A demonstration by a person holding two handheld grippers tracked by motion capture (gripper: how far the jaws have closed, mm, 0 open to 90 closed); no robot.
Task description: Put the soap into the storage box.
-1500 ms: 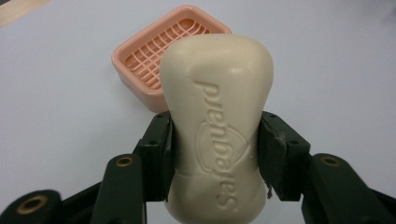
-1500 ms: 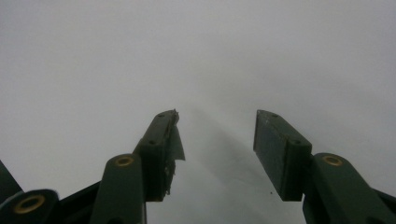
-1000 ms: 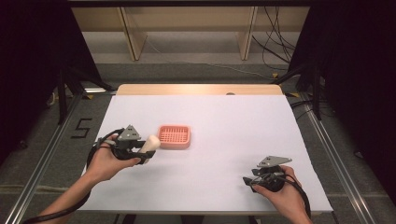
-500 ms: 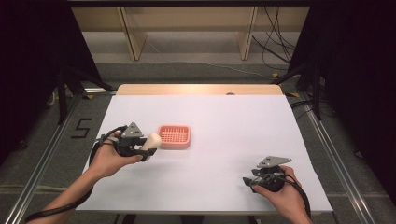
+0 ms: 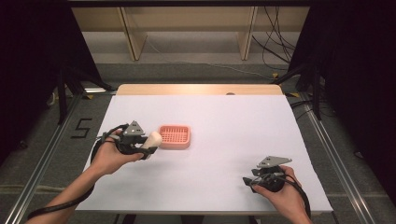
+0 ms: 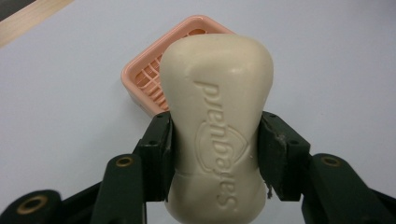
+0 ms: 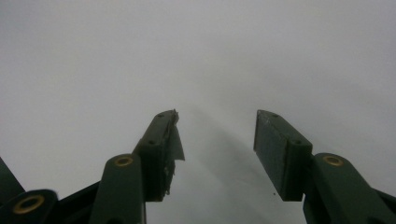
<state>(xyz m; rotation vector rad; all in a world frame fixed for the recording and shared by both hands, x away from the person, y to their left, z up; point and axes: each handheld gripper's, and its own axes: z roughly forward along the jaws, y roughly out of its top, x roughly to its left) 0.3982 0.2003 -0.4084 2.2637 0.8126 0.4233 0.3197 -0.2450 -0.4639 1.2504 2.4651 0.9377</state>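
Left tool [image 5: 150, 144]: clamped on a cream soap bar [image 6: 215, 126], one black jaw pressed to each long side, embossed lettering facing the left gripper view's camera. Bar held by its lower half, rounded far end jutting well past the jaw tips. Carried clear of the white tabletop [image 5: 224, 121].

Just beyond the soap's far end, partly hidden behind it: a pink soap dish [image 6: 147, 77] with a slatted grid floor, flat on the tabletop. From the high view, soap tip right at the dish's near-left edge; contact or a small gap, impossible to tell.

Right tool [image 7: 217, 140]: jaws spread wide, nothing between them, only bare white tabletop ahead. A torn scrap of padding hanging off the left jaw's inner face. Held low in the person's hand near the tabletop's near-right corner, well apart from the left tool, soap and dish.
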